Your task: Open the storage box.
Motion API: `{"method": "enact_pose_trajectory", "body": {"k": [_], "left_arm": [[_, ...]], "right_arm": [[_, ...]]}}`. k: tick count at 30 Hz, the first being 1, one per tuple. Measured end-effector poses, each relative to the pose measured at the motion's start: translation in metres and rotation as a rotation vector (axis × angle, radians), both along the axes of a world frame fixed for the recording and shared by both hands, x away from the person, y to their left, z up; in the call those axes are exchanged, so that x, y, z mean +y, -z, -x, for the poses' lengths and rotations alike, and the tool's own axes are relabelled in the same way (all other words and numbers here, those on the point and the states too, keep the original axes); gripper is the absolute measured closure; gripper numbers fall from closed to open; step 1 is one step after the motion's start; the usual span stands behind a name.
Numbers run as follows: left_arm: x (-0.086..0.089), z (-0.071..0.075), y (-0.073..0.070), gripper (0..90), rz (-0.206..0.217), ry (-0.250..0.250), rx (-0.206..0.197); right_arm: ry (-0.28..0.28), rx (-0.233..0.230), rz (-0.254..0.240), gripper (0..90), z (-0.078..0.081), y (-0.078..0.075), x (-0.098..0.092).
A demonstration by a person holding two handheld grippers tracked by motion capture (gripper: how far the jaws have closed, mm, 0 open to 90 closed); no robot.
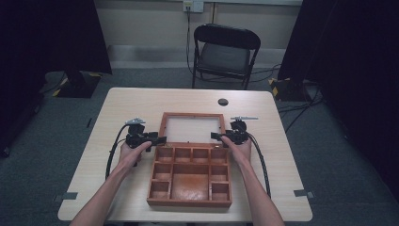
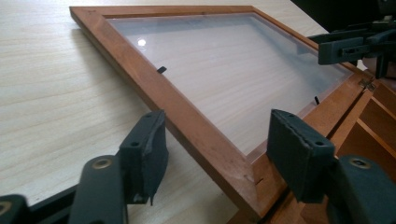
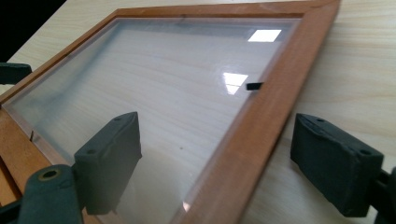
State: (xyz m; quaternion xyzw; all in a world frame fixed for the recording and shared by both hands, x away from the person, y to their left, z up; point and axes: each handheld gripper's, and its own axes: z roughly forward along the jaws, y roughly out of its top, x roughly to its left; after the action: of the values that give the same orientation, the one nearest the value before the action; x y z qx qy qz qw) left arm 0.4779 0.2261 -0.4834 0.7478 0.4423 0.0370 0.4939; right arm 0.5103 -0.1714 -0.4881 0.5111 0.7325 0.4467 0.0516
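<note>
Pale wood surface (image 1: 127, 101) carries the box (image 1: 190, 175), its glass lid (image 1: 191, 128) lying flat and open behind it. My left jaws (image 2: 217, 154) and right jaws (image 3: 219, 161) straddle the lid's side rails, open, gripping nothing. Catching a rail while withdrawing could jolt the lid.

Box (image 1: 190, 181) is reddish-brown wood, smooth satin finish; lid frame (image 2: 187, 116) same wood, small chip at the corner between left gripper (image 2: 215, 154) pads. Lid pane (image 3: 177, 93) clear glossy glass or plastic, reflecting lights. Right gripper (image 3: 219, 158) pads matt black rubbery, brass-look rivets behind. Table (image 1: 136, 101) pale wood-grain laminate, smooth matt
</note>
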Motion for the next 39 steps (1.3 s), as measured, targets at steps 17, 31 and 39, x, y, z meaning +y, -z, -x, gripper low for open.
{"method": "enact_pose_trajectory", "body": {"k": [17,31,39], "left_arm": [[0.013,0.02,-0.016,28.6,-0.096,-0.026,-0.041],[0.039,0.054,-0.017,26.8,-0.211,-0.051,-0.009],[0.052,0.081,0.0,25.2,-0.322,-0.03,0.014]], "right_arm": [[0.026,-0.068,0.058,15.7,0.043,-0.025,-0.045],[0.083,-0.049,0.156,15.9,0.1,-0.022,-0.094],[0.118,-0.001,0.3,15.3,0.133,0.0,-0.106]]}}
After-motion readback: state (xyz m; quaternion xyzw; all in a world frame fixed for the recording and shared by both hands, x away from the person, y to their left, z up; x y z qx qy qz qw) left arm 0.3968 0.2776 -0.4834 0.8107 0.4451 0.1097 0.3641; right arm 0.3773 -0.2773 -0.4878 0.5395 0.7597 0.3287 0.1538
